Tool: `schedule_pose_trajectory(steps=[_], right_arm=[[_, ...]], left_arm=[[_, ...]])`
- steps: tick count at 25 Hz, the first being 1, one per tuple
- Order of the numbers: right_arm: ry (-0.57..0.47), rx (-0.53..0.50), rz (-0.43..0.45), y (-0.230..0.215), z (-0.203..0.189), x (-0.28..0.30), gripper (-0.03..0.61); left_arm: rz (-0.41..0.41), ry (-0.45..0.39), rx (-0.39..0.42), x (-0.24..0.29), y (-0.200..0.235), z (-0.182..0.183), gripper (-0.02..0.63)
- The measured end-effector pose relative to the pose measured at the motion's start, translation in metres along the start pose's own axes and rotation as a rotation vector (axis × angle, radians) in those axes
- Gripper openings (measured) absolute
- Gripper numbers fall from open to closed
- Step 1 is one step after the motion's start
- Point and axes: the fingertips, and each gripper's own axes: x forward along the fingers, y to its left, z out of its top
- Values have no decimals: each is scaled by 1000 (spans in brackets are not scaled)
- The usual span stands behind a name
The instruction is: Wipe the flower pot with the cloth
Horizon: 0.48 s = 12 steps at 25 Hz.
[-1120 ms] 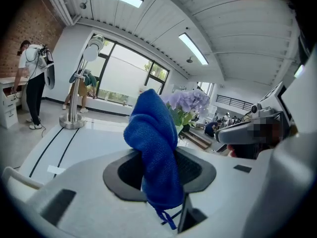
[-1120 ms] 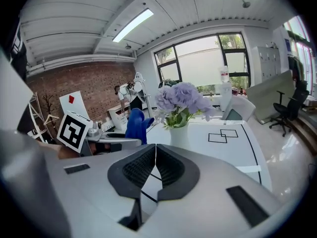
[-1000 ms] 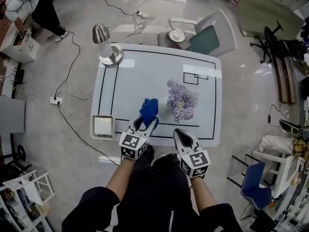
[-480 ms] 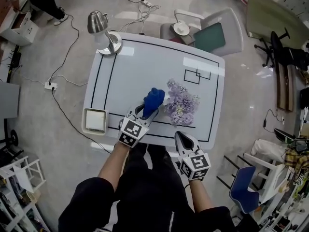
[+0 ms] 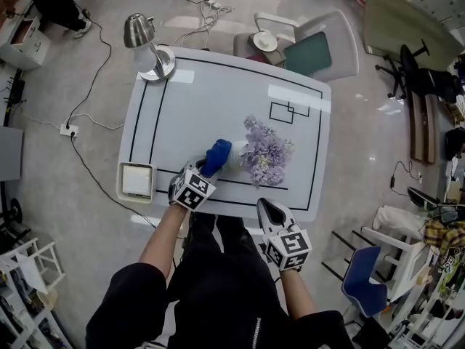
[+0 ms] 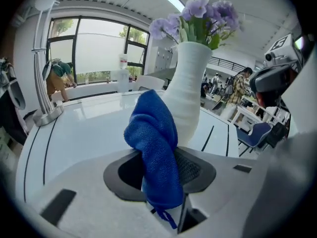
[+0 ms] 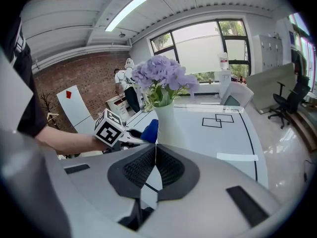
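Observation:
A white flower pot [image 6: 187, 88] [image 7: 167, 125] with purple flowers [image 5: 266, 151] stands on the white table [image 5: 211, 100], near its front edge. My left gripper [image 5: 203, 174] [image 6: 161, 175] is shut on a blue cloth [image 5: 217, 156] [image 6: 154, 143], and the cloth's bunched top rests against the pot's left side. My right gripper [image 5: 270, 211] [image 7: 154, 170] hangs shut and empty at the table's front edge, just short of the pot.
A silver desk lamp [image 5: 145, 48] stands at the table's far left corner. A small white tray [image 5: 136, 181] sits at the front left. A grey chair [image 5: 312, 46] is behind the table, cables cross the floor, and a person [image 7: 124, 90] stands far off.
My left gripper has carried the blue cloth rightward, from apart from the pot to against its side. The right gripper has stayed near the table's front edge.

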Motion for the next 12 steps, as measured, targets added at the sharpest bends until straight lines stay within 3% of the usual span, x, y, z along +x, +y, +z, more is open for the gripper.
schedule_pose_trajectory(steps=[2,4,7,9,12], right_arm=[[2,4,-3,0,-1,-1,11],[0,11,-6,1,-1,-2,11],[-7,22,-15,0,-2,-2,11],[-10,28,-22,0,-3,-2,11],[-9,39,-34,0,-7,-4,11]], left_arm=[[43,-50,0,-8,11,10,155],[79,-174,6,-27,23,42,155],[49,-325,35,-48,30,100,155],[2,-329,63,-42,31,118,155],[-45,-268,93,-18,32,118,155]])
